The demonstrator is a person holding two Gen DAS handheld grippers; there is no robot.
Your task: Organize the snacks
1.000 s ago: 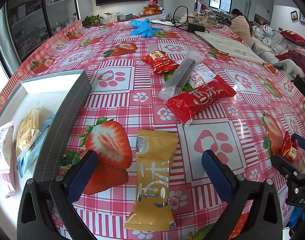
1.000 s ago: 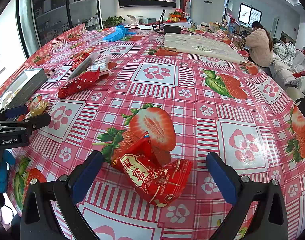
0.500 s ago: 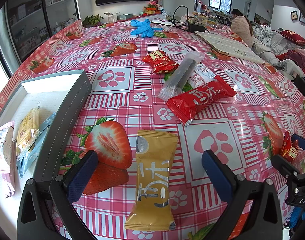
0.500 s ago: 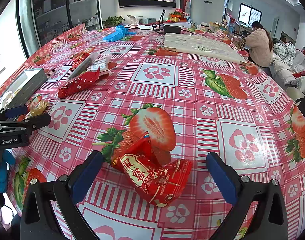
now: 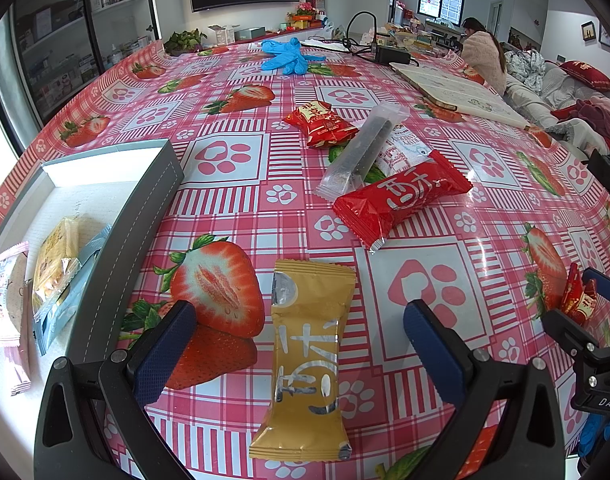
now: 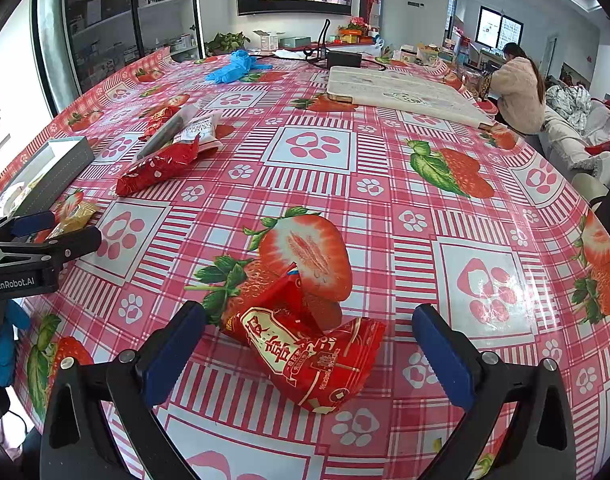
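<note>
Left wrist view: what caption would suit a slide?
Open left gripper straddles a gold snack beside the box.

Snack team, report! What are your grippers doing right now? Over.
Left hand-held gripper open, straddling gold packet. Right hand-held gripper open around red packet. Both packets flat on table, ungrabbed. Box left, nothing blocking.

Desk (image 5: 241, 208) cover: glossy, likely vinyl. Gold snack packet (image 5: 309, 356): shiny foil-film. Tool pads (image 5: 165, 356): matt blue, knurled. Gloves (image 5: 285, 54): thin rubbery blue.

Blue gloves (image 5: 285, 55) lie near a black box (image 5: 392, 55) on the tablecloth (image 5: 225, 128).
</note>
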